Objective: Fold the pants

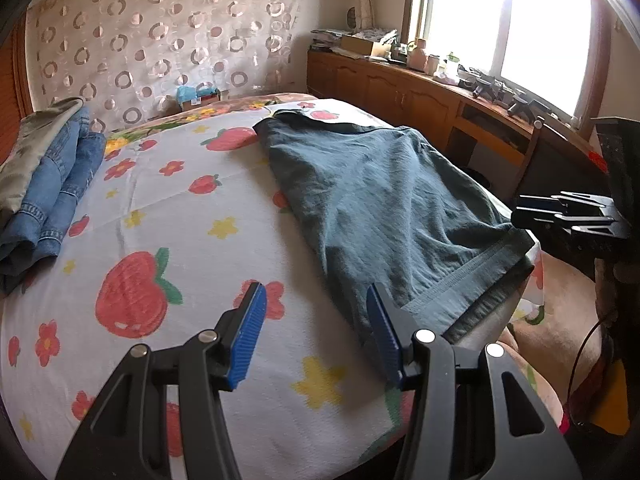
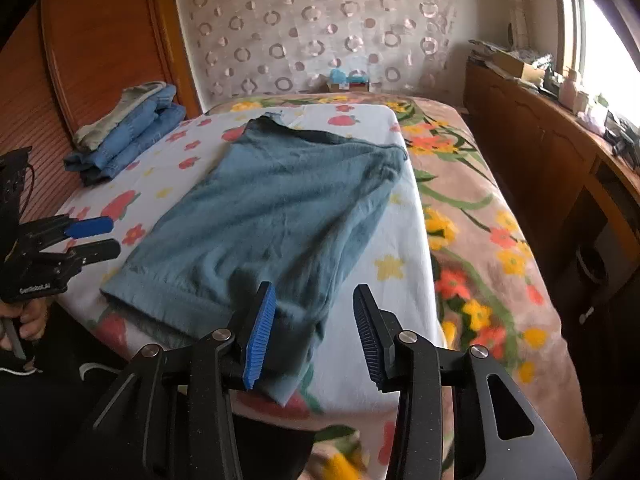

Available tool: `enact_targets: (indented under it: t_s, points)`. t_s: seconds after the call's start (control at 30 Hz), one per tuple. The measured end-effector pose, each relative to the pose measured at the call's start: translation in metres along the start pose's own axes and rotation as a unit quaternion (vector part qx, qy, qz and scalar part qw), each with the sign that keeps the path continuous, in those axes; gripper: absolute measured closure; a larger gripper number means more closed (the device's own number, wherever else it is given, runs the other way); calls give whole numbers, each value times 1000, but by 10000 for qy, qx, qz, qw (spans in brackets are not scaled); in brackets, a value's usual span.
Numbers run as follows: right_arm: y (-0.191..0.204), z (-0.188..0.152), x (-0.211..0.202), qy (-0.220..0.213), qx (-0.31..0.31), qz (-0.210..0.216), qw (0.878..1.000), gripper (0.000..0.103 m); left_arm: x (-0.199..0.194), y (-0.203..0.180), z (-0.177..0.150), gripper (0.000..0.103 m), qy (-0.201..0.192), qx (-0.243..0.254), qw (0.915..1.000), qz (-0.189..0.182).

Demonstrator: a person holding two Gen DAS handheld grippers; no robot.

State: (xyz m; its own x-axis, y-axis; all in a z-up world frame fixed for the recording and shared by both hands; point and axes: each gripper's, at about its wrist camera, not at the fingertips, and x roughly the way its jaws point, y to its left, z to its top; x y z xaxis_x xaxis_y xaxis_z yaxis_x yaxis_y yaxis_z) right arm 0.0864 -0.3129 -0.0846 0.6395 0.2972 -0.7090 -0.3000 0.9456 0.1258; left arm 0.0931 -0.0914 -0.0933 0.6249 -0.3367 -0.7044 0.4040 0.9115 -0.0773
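Pants (image 2: pixel 276 216) lie flat on the bed (image 2: pixel 404 276), on the strawberry sheet, long axis running from the near edge toward the far edge by the curtain. They look already doubled (one leg over the other, my guess); the hem band sits at the near edge and slightly overhangs it.

Right gripper (image 2: pixel 314 332) hovers above the near right corner of the pants, jaws released and spread wide, nothing between them. The cloth lies just ahead and to the left of the jaws, with the left pad over the hem corner in this view; whether it touches is not clear.

Left gripper (image 1: pixel 316 340) also hangs over the near edge, jaws apart and empty. The pants (image 1: pixel 384 204) lie ahead and to its right, the right pad just beside the hem's left end. In the right view the left gripper (image 2: pixel 94 236) is at the near left corner of the hem, close but apart from the cloth.

Both sit about equally near the hem, one per corner, so the coming move likely turns on pinching the hem ends and carrying them toward the far edge.

Hidden: the far end of the pants is small and foreshortened, the near hem corner is partly covered by the right jaws, and the layer count cannot be confirmed. A stack of folded clothes (image 2: pixel 128 132) sits at the far left of the bed, well apart.
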Motion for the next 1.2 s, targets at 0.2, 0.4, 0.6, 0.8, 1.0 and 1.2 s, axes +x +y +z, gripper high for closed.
enact_targets:
  t_s: [0.2,0.4,0.6,0.8,1.0,1.2]
  points:
    - [1,-10,-2,13,139,68,9999,62,1,-6,-1,52,46,61,10000,-57]
    - [1,-13,-1,-21,213,184,9996,63,6,-15,-3,52,164,182,9995,-185]
    - [2,-14,3,71,276,282,9992,69,14,-19,-7,52,344,236,9989,-236]
    - [7,-14,-3,17,232,403,9989,94,18,-18,-10,52,431,224,9985,-263]
    - [16,-17,-16,23,97,364,9993,94,17,-18,-10,52,411,204,9986,-264]
    - [14,-27,-8,154,177,226,9995,92,9,-16,-7,52,251,172,9989,-347]
